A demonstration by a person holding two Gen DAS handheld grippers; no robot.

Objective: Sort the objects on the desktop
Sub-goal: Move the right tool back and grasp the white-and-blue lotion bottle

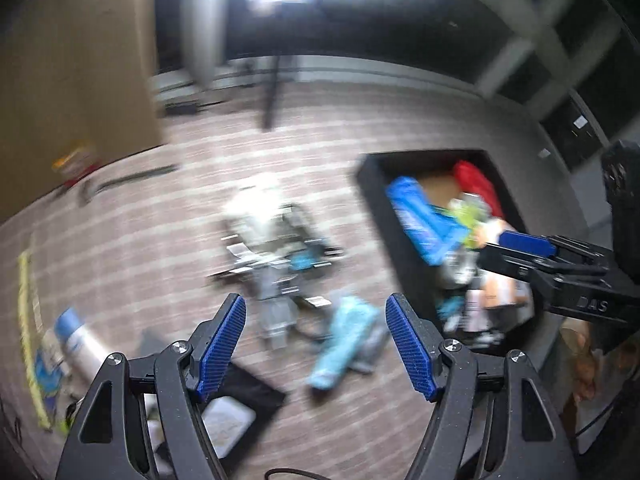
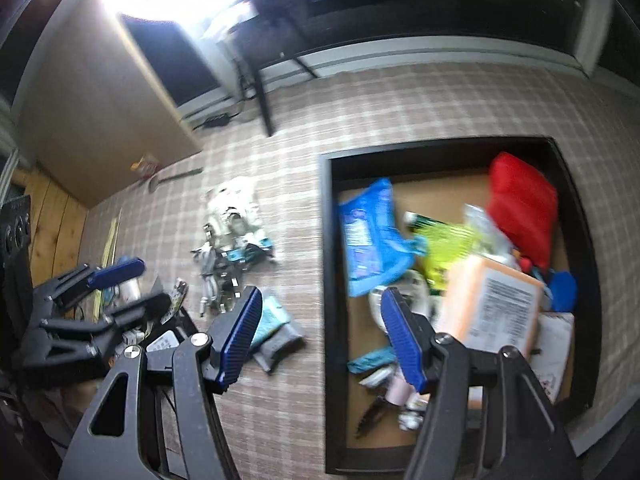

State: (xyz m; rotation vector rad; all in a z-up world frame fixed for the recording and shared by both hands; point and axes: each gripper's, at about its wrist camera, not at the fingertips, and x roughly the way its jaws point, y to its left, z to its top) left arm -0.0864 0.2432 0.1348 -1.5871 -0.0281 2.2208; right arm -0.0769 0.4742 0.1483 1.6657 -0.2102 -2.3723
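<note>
We see loose desktop clutter on a plaid cloth (image 2: 280, 160): a tangle of grey cables and clear packets (image 2: 230, 248) in the middle, and nearer us a pale teal pouch (image 2: 272, 316) lying against a grey one (image 2: 282, 346), all outside the tray. At the far left of the left view, a white can with a blue cap (image 1: 78, 338) lies on its side, too blurred for detail. The black tray (image 2: 329, 240) sits to the right on the cloth and is crowded: a blue wipes pack (image 2: 366, 236) at its left wall, a red pouch (image 2: 520, 208) at the back right, a lime-green packet (image 2: 442, 244) between them, an orange box with a printed label (image 2: 492, 300) in front, and small blurred bits toward the near end. Our left gripper (image 1: 316, 346) hangs over the pouches, jaws apart with nothing between them. Our right gripper (image 2: 320, 338) straddles the tray's left wall, jaws likewise spread and gripping nothing
</note>
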